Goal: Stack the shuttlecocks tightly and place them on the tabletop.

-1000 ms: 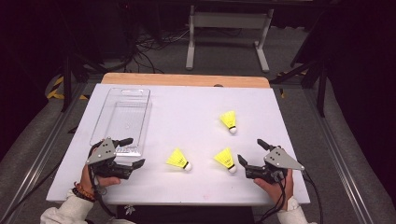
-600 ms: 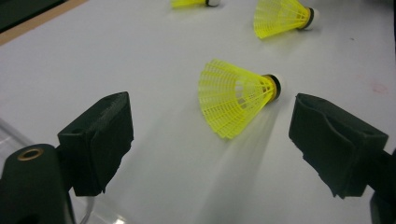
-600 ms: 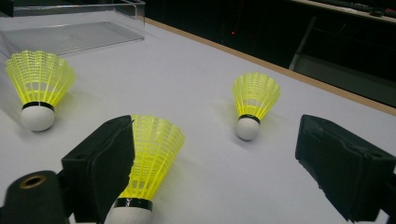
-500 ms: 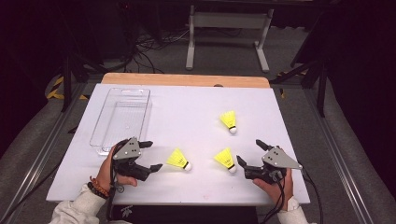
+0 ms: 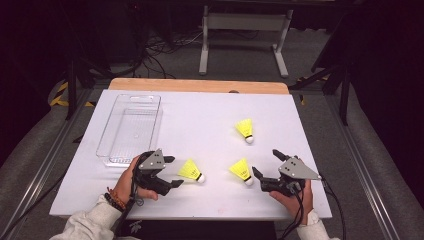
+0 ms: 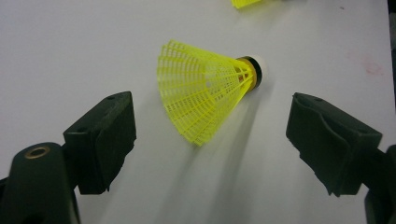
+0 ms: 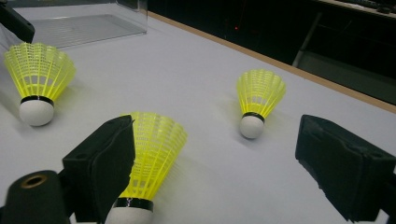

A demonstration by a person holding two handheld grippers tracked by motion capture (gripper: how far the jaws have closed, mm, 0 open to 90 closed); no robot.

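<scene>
The left gripper point(image 5: 170, 171) stands with its jaws wide just beside the skirt of the nearest yellow shuttlecock point(image 5: 190, 170), which lies on its side on the white table point(image 5: 200, 125), untouched. The right gripper point(image 5: 266, 165) also stands wide and empty, next to a second shuttlecock point(image 5: 240, 171); a third point(image 5: 245, 129) lies farther back.

You work at a white desk point(image 5: 200, 125) with a wooden strip point(image 5: 200, 86) along its far edge. Beyond it, grey carpet point(image 5: 250, 60) lies in dim light, with black cables point(image 5: 160, 50) trailing across it and a grey metal stand point(image 5: 242, 30). Metal rails point(image 5: 45, 150) flank the desk. The far room is dark.
</scene>
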